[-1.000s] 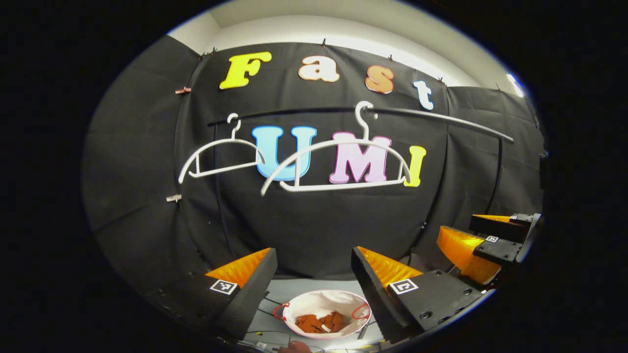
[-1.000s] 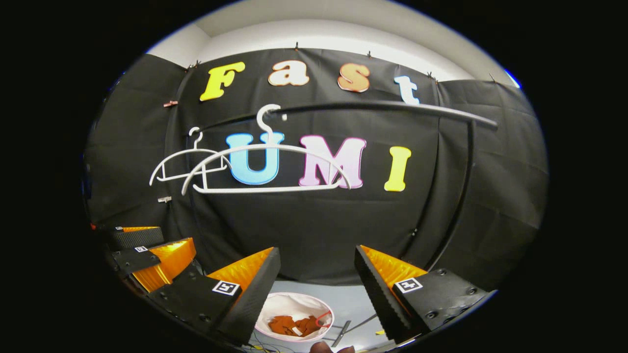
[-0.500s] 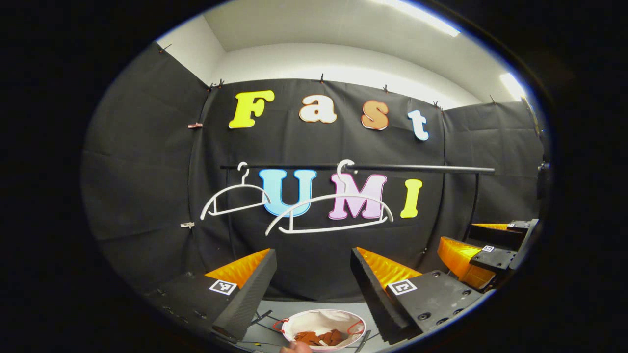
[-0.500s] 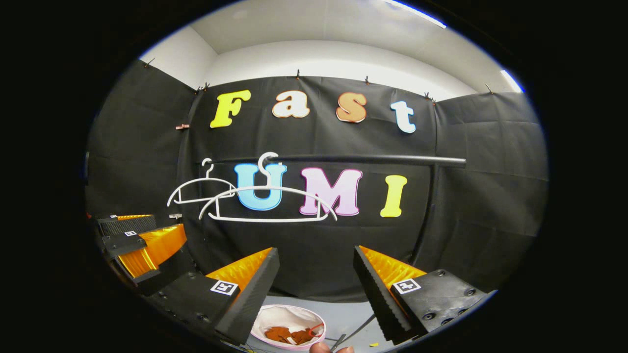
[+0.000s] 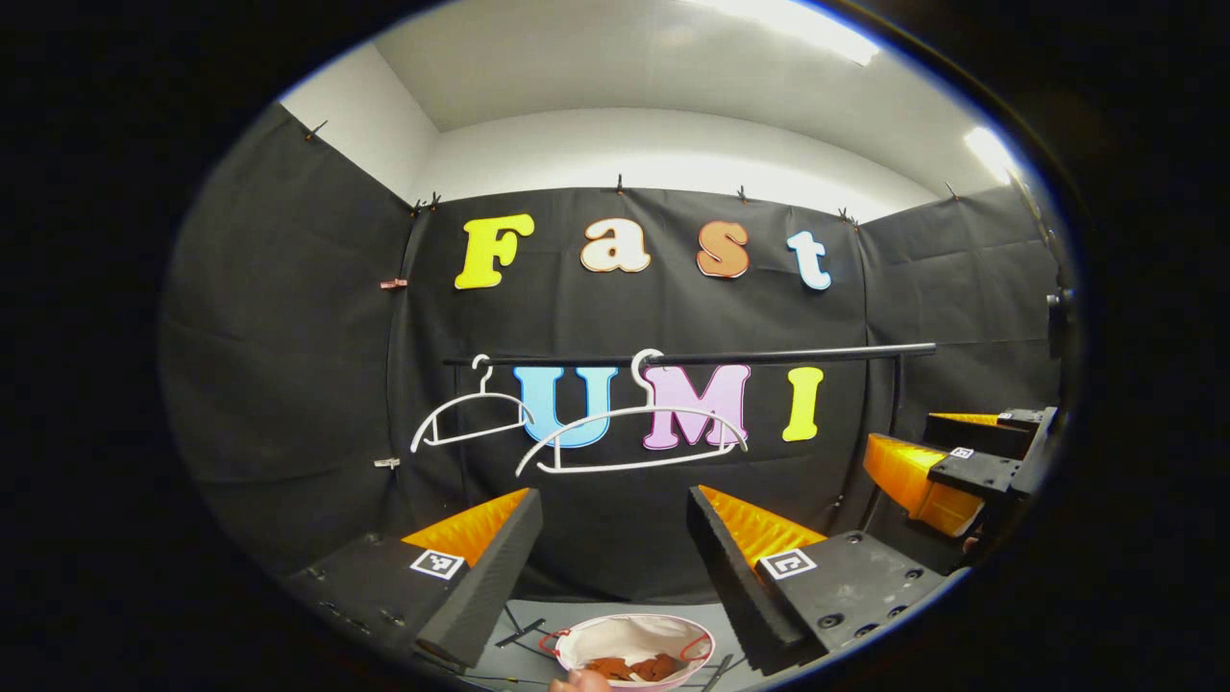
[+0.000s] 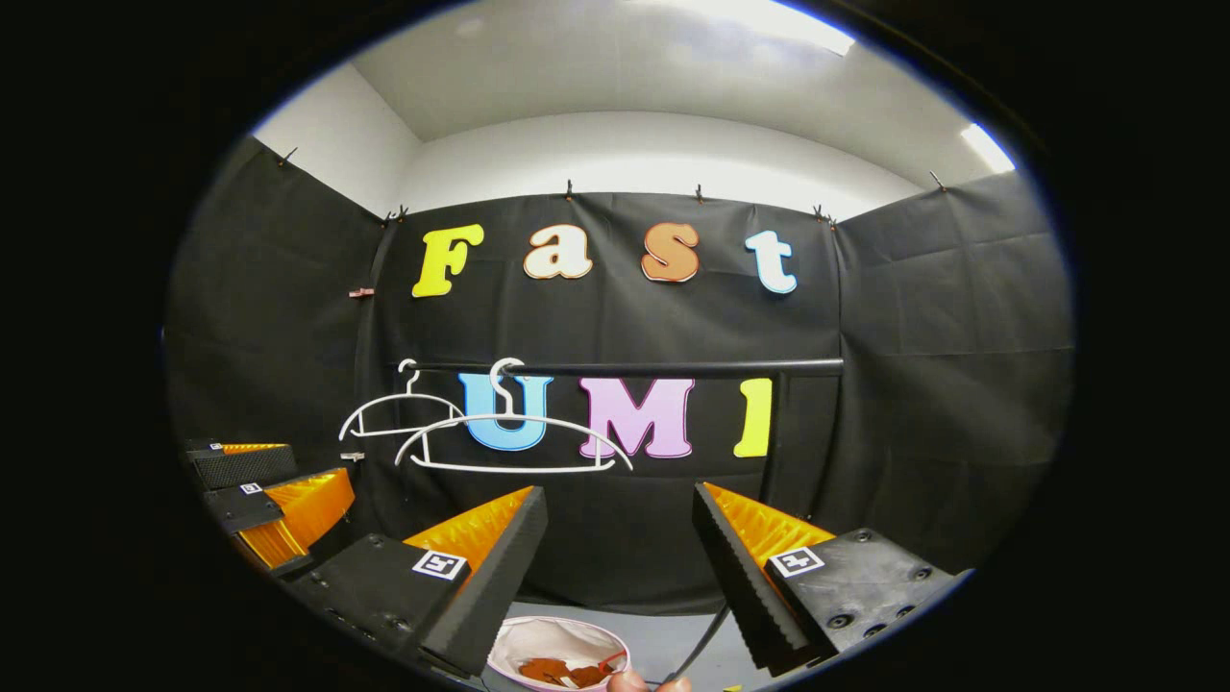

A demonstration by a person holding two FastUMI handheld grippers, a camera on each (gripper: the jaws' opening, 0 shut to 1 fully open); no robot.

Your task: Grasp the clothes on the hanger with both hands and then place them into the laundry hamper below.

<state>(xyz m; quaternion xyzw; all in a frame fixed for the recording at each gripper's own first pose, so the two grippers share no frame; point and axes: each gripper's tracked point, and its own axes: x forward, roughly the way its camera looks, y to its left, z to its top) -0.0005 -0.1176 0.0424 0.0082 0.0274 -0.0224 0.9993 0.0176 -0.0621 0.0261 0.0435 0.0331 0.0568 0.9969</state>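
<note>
Hanging released, fingers apart on nothing: left tool (image 5: pixel 611 567), right tool (image 6: pixel 620 567). Beyond, two bare white hangers (image 5: pixel 629 442) on black rail (image 5: pixel 769 356). Below, rust-orange clothes (image 5: pixel 636 667) already in white laundry hamper (image 5: pixel 629 634). Apparently finished, nothing left.

Two white hangers, far left one (image 5: pixel 468 415) and nearer one (image 5: pixel 629 442), on a black rail (image 5: pixel 692 358). Laundry hamper (image 5: pixel 634 646): white lining, pink rim, red handles. Clothes (image 5: pixel 639 667) inside it: rust orange. Floor (image 6: pixel 663 639) around the hamper: pale grey, with thin black cables lying on it. Each finger of the left gripper (image 5: pixel 610 577) carries a small white square tag with a black pattern; same tags on the right gripper (image 6: pixel 615 577). Upper wall (image 6: pixel 625 154) and ceiling: plain white
</note>
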